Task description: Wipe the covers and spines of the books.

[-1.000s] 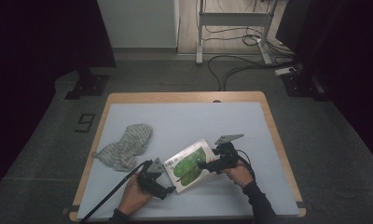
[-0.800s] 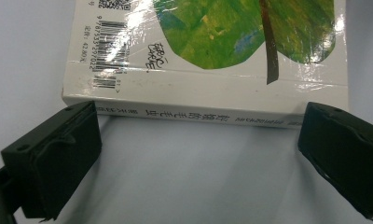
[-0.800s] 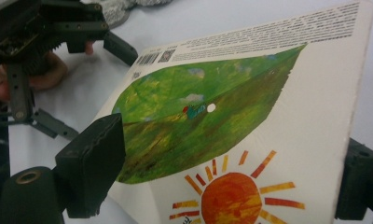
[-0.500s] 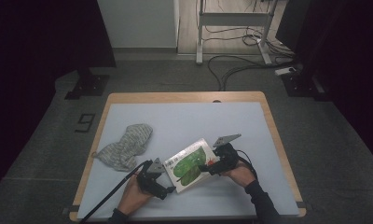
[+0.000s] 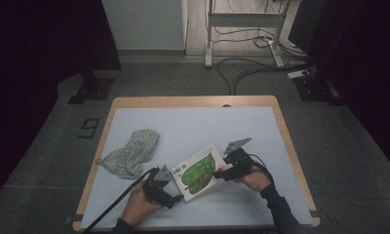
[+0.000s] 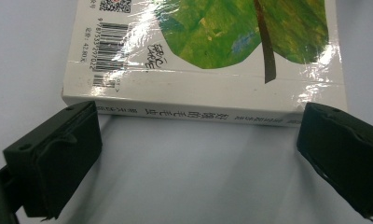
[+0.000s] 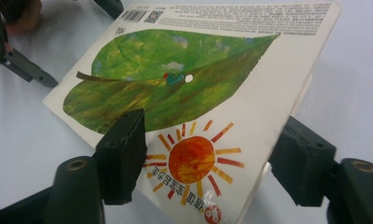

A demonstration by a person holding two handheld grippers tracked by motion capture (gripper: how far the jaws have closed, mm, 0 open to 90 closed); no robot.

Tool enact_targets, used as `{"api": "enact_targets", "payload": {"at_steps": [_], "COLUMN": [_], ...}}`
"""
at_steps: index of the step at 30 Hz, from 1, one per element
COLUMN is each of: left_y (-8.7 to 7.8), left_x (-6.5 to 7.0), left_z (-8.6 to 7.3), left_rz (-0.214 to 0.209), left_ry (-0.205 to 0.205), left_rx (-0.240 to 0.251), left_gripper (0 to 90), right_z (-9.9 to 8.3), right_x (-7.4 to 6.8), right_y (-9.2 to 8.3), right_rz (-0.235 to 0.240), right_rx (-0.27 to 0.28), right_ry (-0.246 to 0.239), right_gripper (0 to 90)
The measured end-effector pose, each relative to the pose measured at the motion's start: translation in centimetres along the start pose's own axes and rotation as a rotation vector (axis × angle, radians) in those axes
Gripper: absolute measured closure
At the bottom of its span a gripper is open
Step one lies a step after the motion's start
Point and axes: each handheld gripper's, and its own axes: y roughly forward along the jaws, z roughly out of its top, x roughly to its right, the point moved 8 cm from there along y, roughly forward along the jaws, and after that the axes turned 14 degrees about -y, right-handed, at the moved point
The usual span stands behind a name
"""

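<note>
While a person's two hands work from the near edge of the table [image 5: 134, 105], the high view finds a book [image 5: 198, 171] lying near the front of the pale top, its cover showing a large green leaf, with the left gripper [image 5: 169, 187] at its near-left end and the right gripper [image 5: 221, 169] at its right end. A knitted cloth [image 5: 131, 152] lies apart from the book, to its left, and cables [image 5: 251, 68] trail across the grey floor beyond the table's far edge. Seen from the left gripper view, the book [image 6: 208, 51] rests flat on the table with its spine facing the camera, a barcode near one corner; the left gripper [image 6: 198, 140] stands wide apart, its jaws just short of the spine at either end and not pressing on it. Seen from the right gripper view, the book [image 7: 198, 93] tilts up off the table at this end, a painted sun below the leaf; the right gripper [image 7: 208, 163] has just been closing, one jaw lying over the cover beside the sun and the other under the raised edge, with the book between them. Whether those pads already press on the cover cannot be told. The left gripper's tips [image 7: 26, 67] show at the book's far side.
</note>
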Motion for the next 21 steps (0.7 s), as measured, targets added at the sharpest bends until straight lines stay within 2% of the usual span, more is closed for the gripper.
{"api": "enact_targets", "payload": {"at_steps": [7, 12, 21], "left_y": [-0.08, -0.48, -0.57], "left_x": [0.03, 0.03, -0.02], "left_z": [-0.04, 0.06, 0.15], "left_rz": [0.004, -0.028, -0.029], "left_ry": [0.002, -0.031, -0.039], "left_rx": [-0.005, -0.017, -0.021], "left_gripper": [0.6, 0.7, 1.2], "right_z": [-0.33, -0.65, -1.03], "right_x": [-0.07, -0.09, -0.36], "right_y": [-0.58, -0.61, -1.03], "right_rz": [0.003, -0.007, -0.017], "right_rx": [0.014, 0.015, 0.014], "right_ry": [-0.003, -0.005, -0.020], "right_gripper": [41.3, 43.8, 49.0]}}
